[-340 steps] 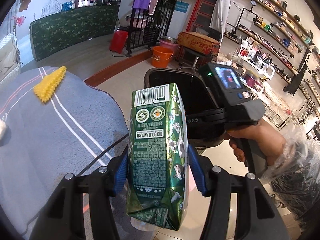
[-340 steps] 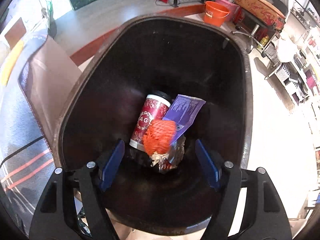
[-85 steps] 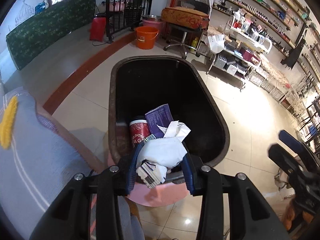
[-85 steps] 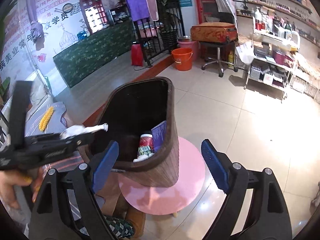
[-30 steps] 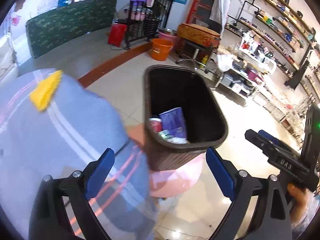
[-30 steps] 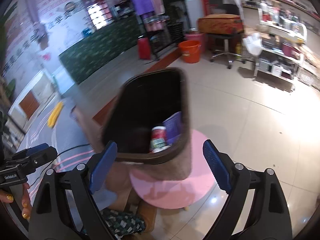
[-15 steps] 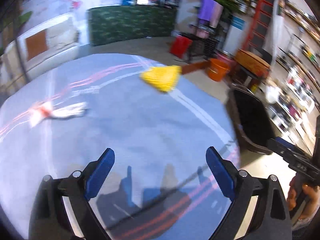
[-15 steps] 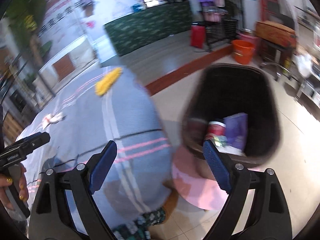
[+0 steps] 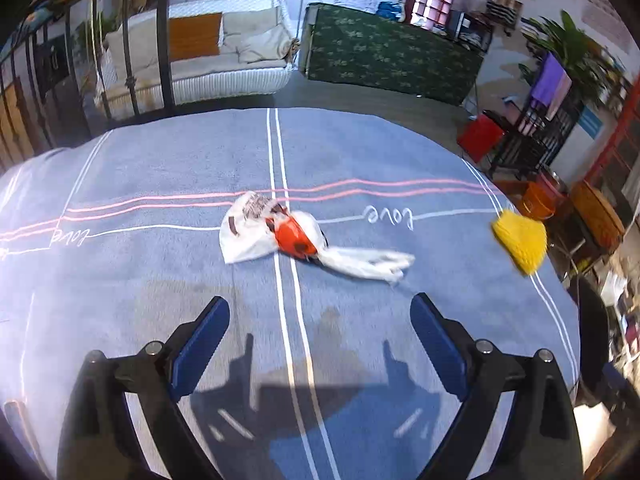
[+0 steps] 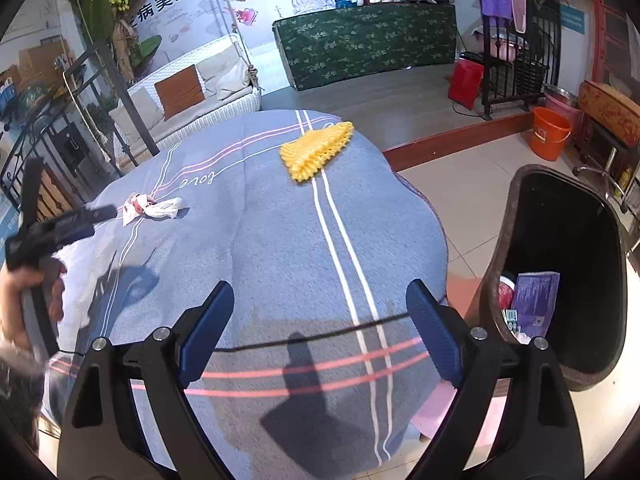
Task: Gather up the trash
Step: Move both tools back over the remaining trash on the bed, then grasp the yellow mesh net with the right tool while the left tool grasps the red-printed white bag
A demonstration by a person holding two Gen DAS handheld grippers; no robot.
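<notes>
A crumpled white plastic bag with a red-orange patch [image 9: 288, 236] lies on the blue-grey tablecloth [image 9: 160, 280], straight ahead of my open, empty left gripper [image 9: 320, 336]. It also shows small in the right wrist view [image 10: 150, 206], beside the left gripper body [image 10: 60, 226]. A yellow foam net [image 9: 520, 244] lies at the table's right edge, also in the right wrist view [image 10: 316, 152]. My right gripper [image 10: 320, 328] is open and empty above the table's near edge. The dark trash bin [image 10: 520, 208] stands at the right, holding a purple packet [image 10: 534, 304] and a red cup.
A thin black cable [image 10: 320, 340] runs across the tablecloth near my right gripper. The bin stands on a pink round stool [image 10: 440, 408]. An orange bucket [image 10: 550, 138], a white sofa [image 9: 224, 56] and a green-covered counter [image 10: 368, 44] stand beyond the table.
Both grippers have swung away from the bin toward the table. The white bag now lies centred ahead of my left gripper, closer than half a second ago. Both stay open and empty.
</notes>
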